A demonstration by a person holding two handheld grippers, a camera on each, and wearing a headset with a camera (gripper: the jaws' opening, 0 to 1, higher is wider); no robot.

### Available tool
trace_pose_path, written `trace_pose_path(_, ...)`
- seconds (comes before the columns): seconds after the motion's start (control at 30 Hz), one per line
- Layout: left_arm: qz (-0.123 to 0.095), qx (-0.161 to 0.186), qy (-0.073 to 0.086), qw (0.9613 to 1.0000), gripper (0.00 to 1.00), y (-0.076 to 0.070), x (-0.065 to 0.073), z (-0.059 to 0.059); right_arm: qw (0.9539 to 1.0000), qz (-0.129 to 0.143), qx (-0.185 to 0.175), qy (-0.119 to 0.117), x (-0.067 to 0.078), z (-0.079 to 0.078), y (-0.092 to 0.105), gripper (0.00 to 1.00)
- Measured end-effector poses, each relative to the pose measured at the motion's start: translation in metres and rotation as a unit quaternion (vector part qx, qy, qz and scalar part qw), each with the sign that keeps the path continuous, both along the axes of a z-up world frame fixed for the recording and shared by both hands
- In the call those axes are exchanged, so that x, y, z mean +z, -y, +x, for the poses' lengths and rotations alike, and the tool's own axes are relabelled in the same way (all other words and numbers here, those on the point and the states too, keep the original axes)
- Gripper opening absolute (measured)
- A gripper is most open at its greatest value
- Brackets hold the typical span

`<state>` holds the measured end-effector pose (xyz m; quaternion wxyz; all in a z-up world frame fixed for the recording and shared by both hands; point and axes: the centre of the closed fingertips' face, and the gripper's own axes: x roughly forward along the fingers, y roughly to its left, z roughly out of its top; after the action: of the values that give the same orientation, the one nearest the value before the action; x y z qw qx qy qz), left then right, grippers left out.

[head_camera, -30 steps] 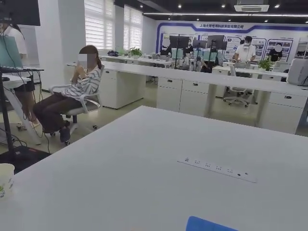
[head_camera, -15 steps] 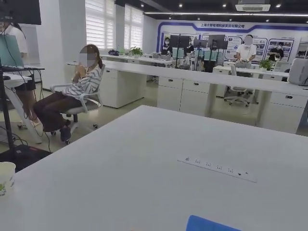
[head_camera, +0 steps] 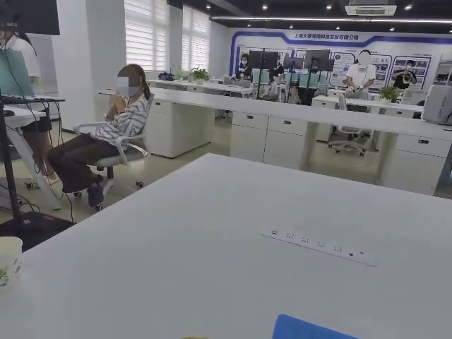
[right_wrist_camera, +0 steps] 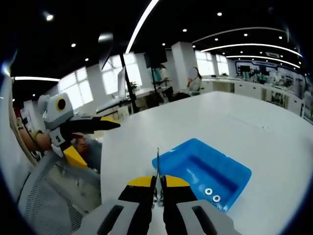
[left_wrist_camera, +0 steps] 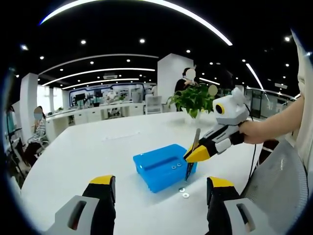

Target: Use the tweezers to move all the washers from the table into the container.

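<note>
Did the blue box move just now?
No. The blue box lies just as near the white socket strip as before, so it has stayed put.

Bright, even light from ceiling spots (left_wrist_camera: 142, 40) and strips, plus bright windows (head_camera: 145, 32). The container (left_wrist_camera: 151, 178) throws a faint, soft shadow on the white desk (head_camera: 212, 240). Gripper views bend hard at the edges; the head view is slightly soft.

The standing person in white (head_camera: 364, 74) in the background has shifted pose slightly.
</note>
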<state>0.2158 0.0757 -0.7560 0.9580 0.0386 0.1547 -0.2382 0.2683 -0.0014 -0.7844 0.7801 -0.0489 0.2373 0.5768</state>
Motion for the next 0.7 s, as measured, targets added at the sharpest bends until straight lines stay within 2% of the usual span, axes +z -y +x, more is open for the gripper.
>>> trace_pose_path(0.4,0.001,0.0,-0.002,1.0,0.77,0.0,-0.001,0.0,0.999,0.041,-0.012,0.006,0.03,0.02,-0.004,0.03)
trace_pose_path(0.7,0.0,0.001,-0.002,1.0,0.77,-0.001,-0.001,0.001,0.9981,0.054,-0.028,0.008,0.038,0.041,-0.006,0.03)
